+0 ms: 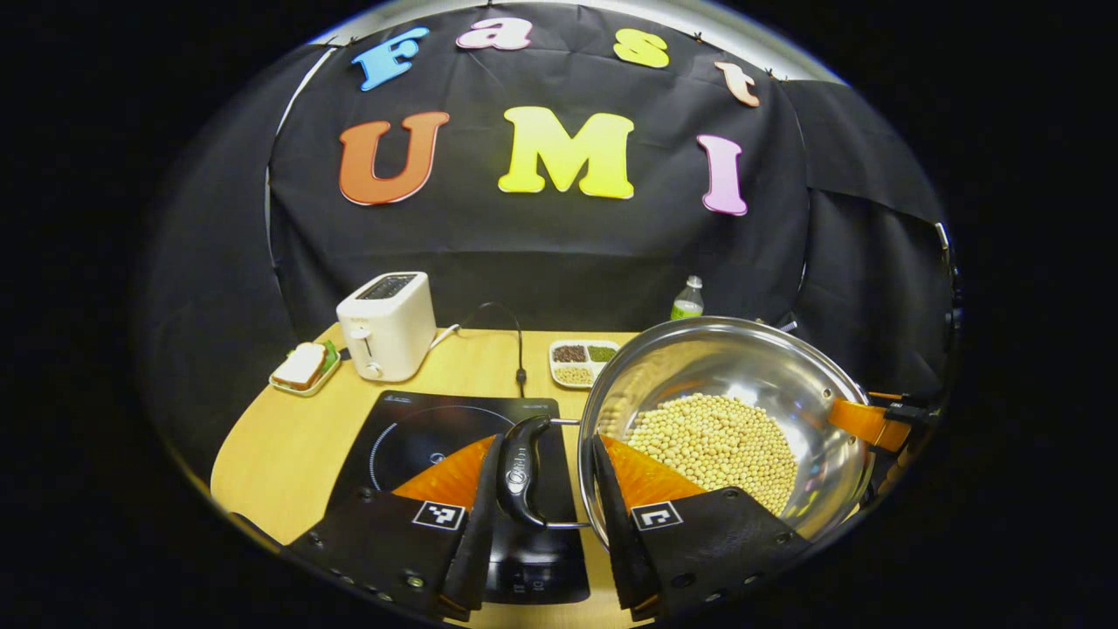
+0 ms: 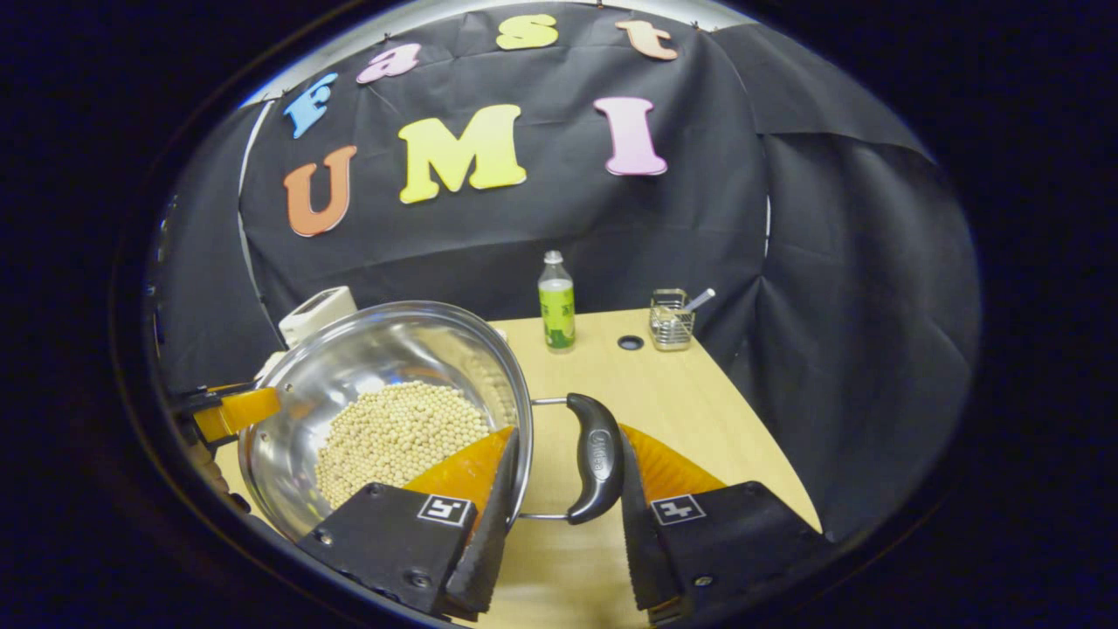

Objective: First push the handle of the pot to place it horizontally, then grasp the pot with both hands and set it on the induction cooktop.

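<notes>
Left gripper view: pot [image 1: 725, 419] hides cooktop [image 1: 437, 437] edge.

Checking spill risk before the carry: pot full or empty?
Partly full. The steel pot holds a heap of pale beans across its bottom; bare shiny wall shows above them up to the rim.

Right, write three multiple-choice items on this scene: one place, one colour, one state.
1. Where does the bottle stand?
A. on the table beyond the pot
B. inside the pot
C. on the cooktop

2. What colour is the toaster?
A. red
B. white
C. blue

3. How is the left claw?
A. shut on the bottle
B. lifting the toaster
C. open around the pot handle

Key:
1 A: the bottle stands on the table, beyond the pot.
2 B: the toaster has a white body.
3 C: the left claw has one finger on each side of the pot handle.
</notes>
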The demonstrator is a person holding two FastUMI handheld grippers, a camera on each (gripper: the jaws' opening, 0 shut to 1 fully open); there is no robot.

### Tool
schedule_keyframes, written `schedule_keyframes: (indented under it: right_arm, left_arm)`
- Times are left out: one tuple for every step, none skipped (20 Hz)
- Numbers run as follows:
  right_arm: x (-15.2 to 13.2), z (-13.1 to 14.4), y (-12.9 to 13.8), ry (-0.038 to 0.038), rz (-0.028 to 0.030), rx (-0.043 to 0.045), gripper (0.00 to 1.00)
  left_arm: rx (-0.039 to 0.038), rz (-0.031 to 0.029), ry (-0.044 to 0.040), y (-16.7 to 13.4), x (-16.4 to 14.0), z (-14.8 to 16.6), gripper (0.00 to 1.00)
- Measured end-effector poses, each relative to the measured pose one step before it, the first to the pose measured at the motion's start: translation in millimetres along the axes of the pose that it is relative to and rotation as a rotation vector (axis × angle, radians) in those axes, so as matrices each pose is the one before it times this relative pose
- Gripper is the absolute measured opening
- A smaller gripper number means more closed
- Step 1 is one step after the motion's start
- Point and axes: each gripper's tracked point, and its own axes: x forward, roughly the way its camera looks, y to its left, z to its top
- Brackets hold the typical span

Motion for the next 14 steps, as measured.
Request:
schedule_keyframes:
  right_arm:
    - [-0.18, 2.4, 12.03, 0.00175, 0.01541, 0.00065, 0.6]
    - [1.57, 2.23, 12.2, 0.00212, 0.0173, 0.00491, 0.61]
    - [3.45, 0.24, 12.45, 0.00696, 0.01704, 0.00585, 0.61]
    - [2.91, 0.16, 12.71, 0.00912, 0.01645, 0.00965, 0.6]
    - [3.78, -0.89, 12.33, 0.00934, 0.0156, 0.00346, 0.6]
    - [3.34, 0.64, 11.51, 0.00542, 0.01123, -0.00116, 0.61]
    - [5.27, 0.52, 11.07, 0.00186, 0.00862, -0.00576, 0.6]
    - [6.99, 1.05, 9.78, 0.00026, 0.00355, -0.00978, 0.59]
    - [8.81, 0.02, 9.1, 0.00216, 0.00364, -0.01297, 0.59]
    - [8.52, -1.83, 8.32, 0.01108, 0.00371, -0.00779, 0.59]
    - [8.76, -3.99, 8.78, 0.01556, 0.00543, -0.00486, 0.6]
    - [9.47, -3.46, 8.77, 0.01464, 0.00496, -0.00866, 0.59]
    - [9.64, -1.99, 7.94, 0.01179, 0.00426, -0.0064, 0.61]
    - [9.07, -1.98, 7.52, 0.01308, 0.00535, -0.004, 0.6]
  left_arm:
    - [-0.00682, 0.00882, -0.01127, 10.7, -5.43, 4.19, 0.54]
    - [-0.00963, 0.00994, -0.01568, 10.99, -4.36, 6.52, 0.54]
    - [-0.01265, 0.01076, -0.01323, 11.3, -3.5, 5.96, 0.54]
    - [-0.00829, 0.01184, -0.01627, 11.39, -2.58, 6.49, 0.54]
    - [0.00036, 0.01615, -0.01425, 11.48, -1.99, 5.5, 0.54]
    - [0.00059, 0.02208, -0.01057, 12.01, -0.98, 3.86, 0.54]
    - [0.00698, 0.02039, -0.00742, 12.43, 3.24, 1.26, 0.54]
    - [0.0055, 0.01479, 0.00561, 10.13, 4.42, -2.93, 0.54]
    - [-0.00292, 0.00926, 0.00996, 8.99, 3.43, -4.64, 0.54]
    - [-0.01741, 0.0044, 0.02096, 8.3, 6.36, -6.65, 0.54]
    - [-0.01765, 0.00701, 0.01677, 9.53, 5.56, -6.41, 0.54]
    - [-0.00968, 0.00943, 0.01547, 10.05, 4.54, -5.26, 0.54]
    - [-0.00307, 0.01077, 0.01099, 8.45, 5.05, -3.42, 0.55]
    - [-0.00479, 0.01156, 0.00882, 8.16, 5.08, -2.06, 0.54]
